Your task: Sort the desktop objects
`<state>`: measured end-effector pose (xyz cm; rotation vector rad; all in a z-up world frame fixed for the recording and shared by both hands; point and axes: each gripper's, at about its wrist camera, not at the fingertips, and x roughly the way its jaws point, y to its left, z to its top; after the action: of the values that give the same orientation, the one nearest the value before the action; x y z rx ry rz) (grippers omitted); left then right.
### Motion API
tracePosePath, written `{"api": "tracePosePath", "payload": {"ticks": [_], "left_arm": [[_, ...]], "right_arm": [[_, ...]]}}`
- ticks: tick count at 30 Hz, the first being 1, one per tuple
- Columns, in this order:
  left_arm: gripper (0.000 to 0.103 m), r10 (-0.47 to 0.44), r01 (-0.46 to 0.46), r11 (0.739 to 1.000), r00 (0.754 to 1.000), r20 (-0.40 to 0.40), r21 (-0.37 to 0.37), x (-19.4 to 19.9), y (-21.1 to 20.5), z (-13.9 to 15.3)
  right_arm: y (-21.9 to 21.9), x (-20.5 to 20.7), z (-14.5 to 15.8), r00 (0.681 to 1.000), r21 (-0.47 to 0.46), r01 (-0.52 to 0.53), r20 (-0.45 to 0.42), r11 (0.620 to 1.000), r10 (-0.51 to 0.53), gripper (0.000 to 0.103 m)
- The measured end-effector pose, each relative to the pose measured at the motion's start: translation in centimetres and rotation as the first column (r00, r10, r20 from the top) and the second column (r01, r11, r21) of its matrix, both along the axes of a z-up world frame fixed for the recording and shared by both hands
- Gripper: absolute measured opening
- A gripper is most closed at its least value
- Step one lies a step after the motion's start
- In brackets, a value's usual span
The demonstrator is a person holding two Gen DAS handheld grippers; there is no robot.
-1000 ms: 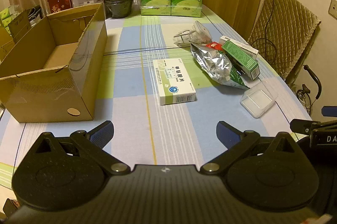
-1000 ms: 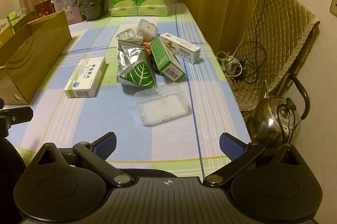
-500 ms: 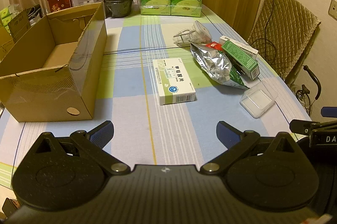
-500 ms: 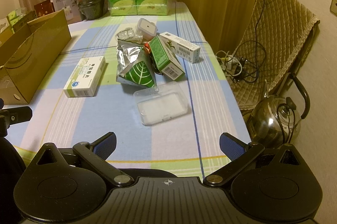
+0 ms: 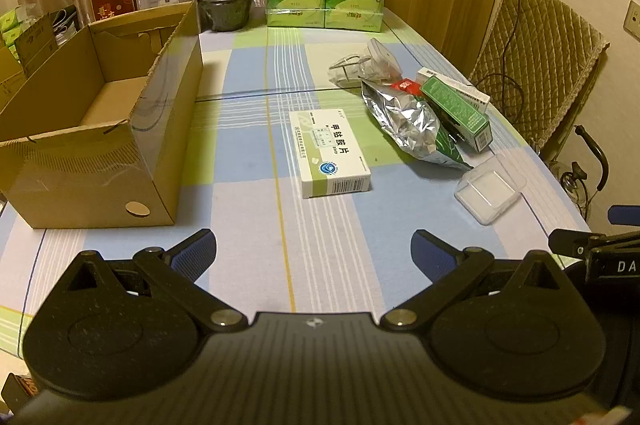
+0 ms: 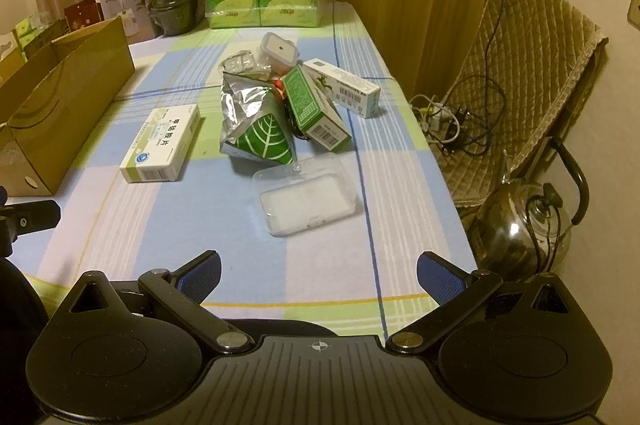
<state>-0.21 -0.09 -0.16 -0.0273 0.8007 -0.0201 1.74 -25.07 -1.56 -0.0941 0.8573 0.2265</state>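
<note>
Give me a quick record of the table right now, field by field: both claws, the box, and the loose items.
left claw: open, empty, above the near table edge
right claw: open, empty, above the near table edge
cardboard box: open top, on the table's left side, no items visible inside
white medicine box: flat, alone, between the cardboard box and the pile
foil bag: crumpled, lying in the pile
green carton: leaning in the pile, beside the foil bag
clear plastic case: shut, nearest the right claw
sorting progress: nothing in the box yet
</note>
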Motion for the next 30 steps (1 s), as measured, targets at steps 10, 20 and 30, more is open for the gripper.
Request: {"api": "tracePosePath", "payload": {"ticks": [10,20,30], "left_arm": [[0.102,-0.002,0.003,1.000,1.000,-0.005,0.010,0.1,-0.2,0.0],[0.102,-0.003,0.003,1.000,1.000,-0.011,0.016,0.2,-0.3,0.0],[0.102,-0.041,0.041,0.999,0.999,-0.005,0.028,0.2,-0.7,0.8]], "right_arm": [[-0.2,0.0,0.0,1.000,0.020,0.004,-0.006,1.000,-0.004,0.101],[-0.7,0.2,0.0,1.000,0.045,0.006,-0.018,0.999,-0.005,0.101],[-2.5,1.4,0.5,0.999,0.122,-0.028,-0.032,0.992,0.032,0.101]]}}
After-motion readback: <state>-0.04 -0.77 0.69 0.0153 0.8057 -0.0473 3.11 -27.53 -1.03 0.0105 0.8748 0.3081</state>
